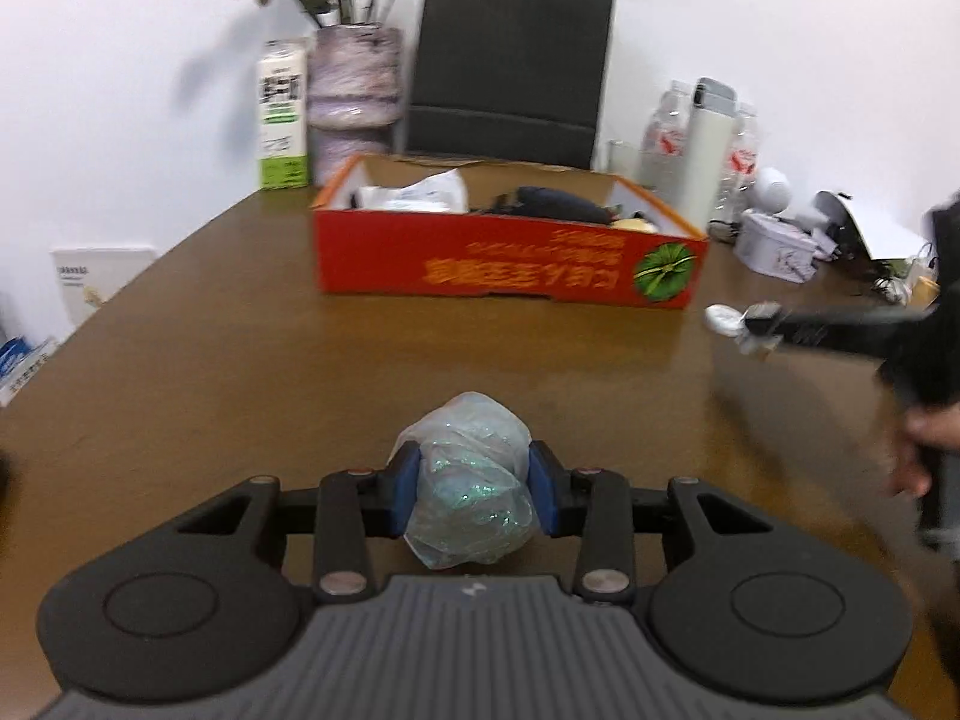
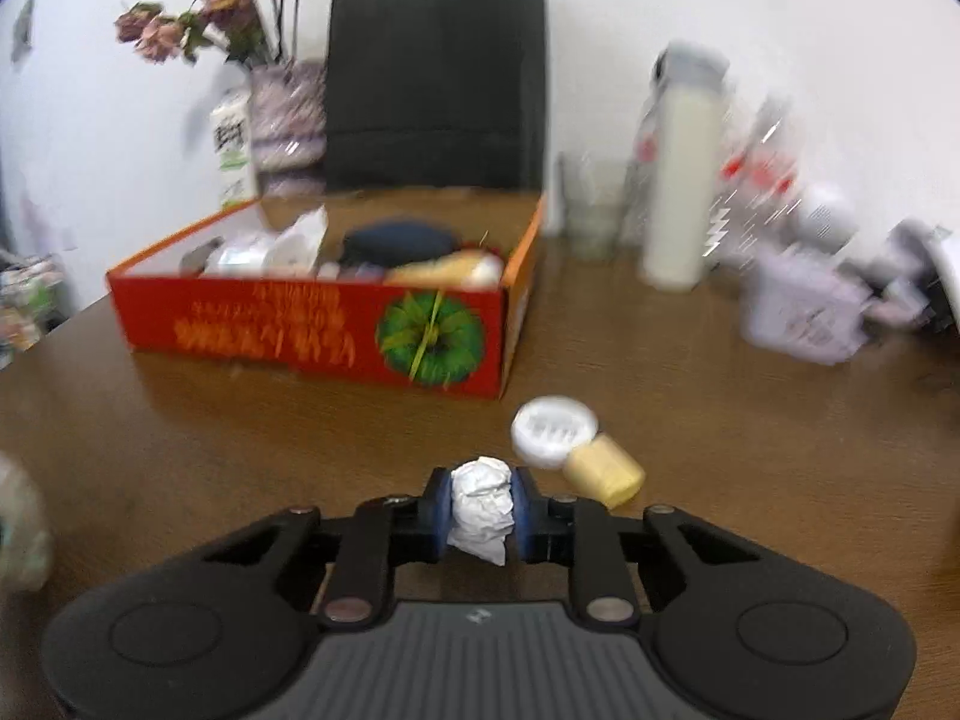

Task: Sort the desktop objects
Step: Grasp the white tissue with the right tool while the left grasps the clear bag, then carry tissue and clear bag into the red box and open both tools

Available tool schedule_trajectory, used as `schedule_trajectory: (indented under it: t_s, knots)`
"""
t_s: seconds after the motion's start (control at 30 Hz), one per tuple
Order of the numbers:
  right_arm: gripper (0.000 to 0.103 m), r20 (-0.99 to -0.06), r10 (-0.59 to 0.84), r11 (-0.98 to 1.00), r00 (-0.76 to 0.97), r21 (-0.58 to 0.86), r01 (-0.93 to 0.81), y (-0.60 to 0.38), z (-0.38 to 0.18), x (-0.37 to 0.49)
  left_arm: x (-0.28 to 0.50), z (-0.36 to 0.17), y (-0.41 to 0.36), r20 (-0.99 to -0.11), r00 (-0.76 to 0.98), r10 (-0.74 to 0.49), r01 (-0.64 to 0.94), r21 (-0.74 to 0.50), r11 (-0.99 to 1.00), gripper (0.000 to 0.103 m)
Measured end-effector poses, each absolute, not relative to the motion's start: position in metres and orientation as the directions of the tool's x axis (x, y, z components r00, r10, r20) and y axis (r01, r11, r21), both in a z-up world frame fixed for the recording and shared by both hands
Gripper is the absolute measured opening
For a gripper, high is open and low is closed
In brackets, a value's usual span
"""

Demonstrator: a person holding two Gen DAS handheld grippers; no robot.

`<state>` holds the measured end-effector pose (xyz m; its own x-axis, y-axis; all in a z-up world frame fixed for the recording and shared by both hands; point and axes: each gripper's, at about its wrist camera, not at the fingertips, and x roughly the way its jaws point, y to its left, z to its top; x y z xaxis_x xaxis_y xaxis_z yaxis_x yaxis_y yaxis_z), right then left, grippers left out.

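My left gripper (image 1: 474, 489) is shut on a crumpled clear plastic bag (image 1: 471, 480) with greenish glitter inside, just above the brown table (image 1: 240, 360). My right gripper (image 2: 483, 510) is shut on a crumpled white paper ball (image 2: 483, 501). It also shows at the right of the left wrist view as the right gripper (image 1: 759, 327), held by a person's hand (image 1: 918, 444). A small bottle with a white cap (image 2: 555, 429) and a yellow body (image 2: 606, 471) lies on its side just right of the paper ball. The red cardboard box (image 1: 510, 267) (image 2: 312, 330) beyond holds several items.
A black paper bag (image 1: 510, 66), a vase of dried flowers (image 1: 354, 78) and a green-white carton (image 1: 282, 114) stand behind the box. A white flask (image 2: 681, 186), clear plastic bottles (image 1: 663, 132), a glass (image 2: 591, 210) and a pale tin (image 1: 777, 246) crowd the back right.
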<state>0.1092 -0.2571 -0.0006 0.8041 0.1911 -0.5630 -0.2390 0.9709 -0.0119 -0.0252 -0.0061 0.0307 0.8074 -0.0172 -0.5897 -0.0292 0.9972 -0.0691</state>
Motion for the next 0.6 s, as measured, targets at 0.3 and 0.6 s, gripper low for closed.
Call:
schedule_trajectory:
  t_s: [0.3, 0.6]
  knots:
    - [0.020, -0.490, 0.304, 0.950, 0.817, 0.094, -0.297, -0.200, 0.032, -0.010, -0.056, 0.029, 0.018, -0.558, 0.829, -0.040, -0.001, -0.073, 0.997, 0.039]
    - [0.020, -0.490, 0.305, 0.951, 0.817, 0.109, -0.290, -0.171, 0.020, -0.089, -0.089, 0.028, 0.021, -0.538, 0.837, -0.099, 0.049, -0.107, 0.993, 0.039]
